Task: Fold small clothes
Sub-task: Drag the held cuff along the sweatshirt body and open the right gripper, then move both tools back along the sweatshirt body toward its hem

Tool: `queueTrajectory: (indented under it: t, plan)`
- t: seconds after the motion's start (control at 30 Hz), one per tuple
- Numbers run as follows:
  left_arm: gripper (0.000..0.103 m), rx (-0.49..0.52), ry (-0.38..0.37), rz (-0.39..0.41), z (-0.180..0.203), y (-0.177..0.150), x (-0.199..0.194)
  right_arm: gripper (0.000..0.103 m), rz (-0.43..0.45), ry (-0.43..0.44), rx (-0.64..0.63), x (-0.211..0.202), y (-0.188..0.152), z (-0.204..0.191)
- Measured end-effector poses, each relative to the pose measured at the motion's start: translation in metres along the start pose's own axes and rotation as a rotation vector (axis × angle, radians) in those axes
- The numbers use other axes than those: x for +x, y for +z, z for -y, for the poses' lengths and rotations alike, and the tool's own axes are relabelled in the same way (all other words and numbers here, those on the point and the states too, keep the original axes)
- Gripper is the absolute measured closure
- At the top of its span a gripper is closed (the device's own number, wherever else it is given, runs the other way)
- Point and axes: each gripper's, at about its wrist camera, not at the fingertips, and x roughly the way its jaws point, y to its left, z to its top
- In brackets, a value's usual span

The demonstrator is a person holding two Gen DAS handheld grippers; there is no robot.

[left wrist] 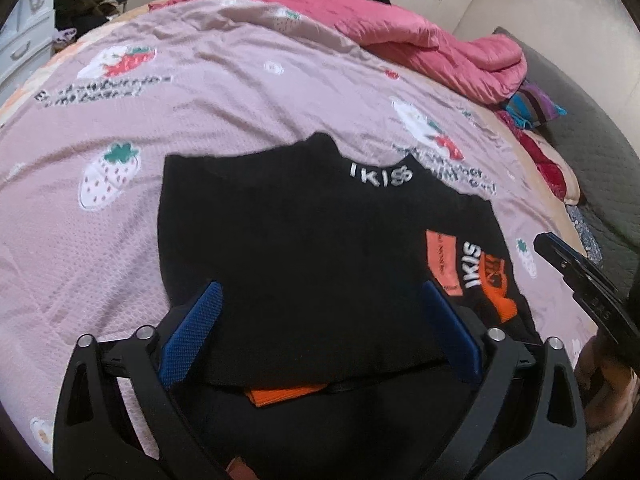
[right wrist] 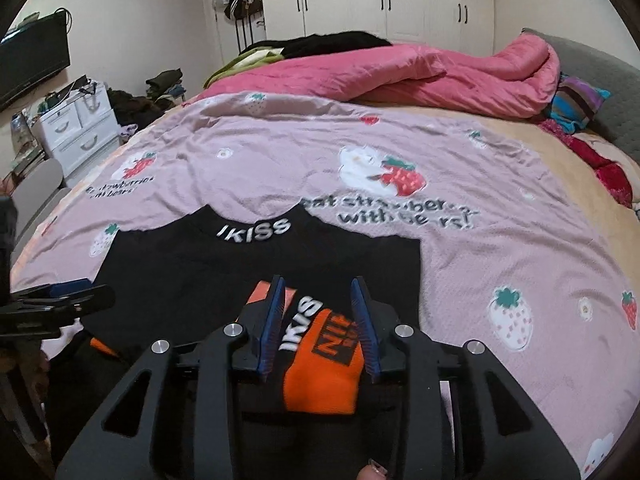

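A small black top (left wrist: 304, 240) with white "IKISS" lettering on its collar lies flat on the pink strawberry-print bedspread (left wrist: 224, 112), part folded. My left gripper (left wrist: 320, 292) hovers over the top's near half, open wide, its blue pads (left wrist: 200, 320) on either side of the black cloth without pinching it. An orange and black sleeve (right wrist: 320, 364) lies on the top's right side. My right gripper (right wrist: 318, 284) stands open around this sleeve, its pads close beside the cloth but not pressing it. The right gripper's tip (left wrist: 560, 252) shows at the left view's edge.
A bunched pink quilt (right wrist: 420, 76) and a striped pillow (right wrist: 580, 100) lie at the far end of the bed. White drawers (right wrist: 76, 132) and a clothes pile stand left of the bed. The bedspread (right wrist: 500, 248) is bare to the right of the top.
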Motion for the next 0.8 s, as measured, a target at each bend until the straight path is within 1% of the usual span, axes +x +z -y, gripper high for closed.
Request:
queueTrajectory:
  t: [0.03,0.07,0.1,0.13,0.2,0.3,0.33,0.37,0.4,0.5,0.57,0.63,0.67,0.73,0.8]
  plan:
    - [0.027,-0.001,0.002,-0.009,-0.001,-0.001,0.003,0.069,-0.01,0.012,-0.005,0.002,-0.002,-0.004]
    - [0.031,0.0,0.004,-0.024,-0.002,-0.003,0.007,0.067,-0.023,0.024,-0.016,0.005,-0.004,-0.009]
    - [0.037,0.003,0.011,-0.035,-0.004,-0.005,0.01,0.065,-0.036,0.036,-0.026,0.007,-0.006,-0.014]
    - [0.04,0.008,0.02,-0.044,-0.005,-0.008,0.012,0.065,-0.048,0.046,-0.036,0.01,-0.009,-0.02]
    - [0.048,0.018,0.037,-0.065,-0.008,-0.011,0.017,0.064,-0.067,0.066,-0.057,0.015,-0.012,-0.031]
    - [0.05,0.013,0.03,-0.071,-0.016,-0.017,0.019,0.064,-0.091,0.094,-0.085,0.021,-0.016,-0.046]
    - [0.05,0.008,0.023,-0.069,-0.018,-0.018,0.018,0.062,-0.102,0.109,-0.095,0.024,-0.017,-0.052]
    - [0.05,0.002,0.018,-0.068,-0.02,-0.019,0.018,0.056,-0.114,0.115,-0.105,0.028,-0.018,-0.057]
    - [0.05,-0.003,0.013,-0.068,-0.021,-0.02,0.018,0.054,-0.123,0.115,-0.114,0.03,-0.019,-0.06]
    - [0.05,0.004,0.013,-0.068,-0.021,-0.022,0.017,0.054,-0.169,0.103,-0.137,0.042,-0.024,-0.066]
    - [0.05,0.006,0.015,-0.068,-0.021,-0.022,0.017,0.053,-0.203,0.076,-0.131,0.051,-0.029,-0.063]
    - [0.05,0.005,0.013,-0.068,-0.021,-0.021,0.017,0.048,-0.23,0.055,-0.11,0.058,-0.034,-0.054]
    - [0.05,0.004,0.012,-0.068,-0.021,-0.021,0.017,0.047,-0.243,0.045,-0.107,0.062,-0.037,-0.049]
    - [0.05,0.007,0.007,-0.07,-0.021,-0.021,0.017,0.049,-0.253,0.032,-0.116,0.066,-0.043,-0.041]
    - [0.05,0.008,0.004,-0.073,-0.022,-0.021,0.018,0.05,-0.248,0.041,-0.116,0.069,-0.047,-0.036]
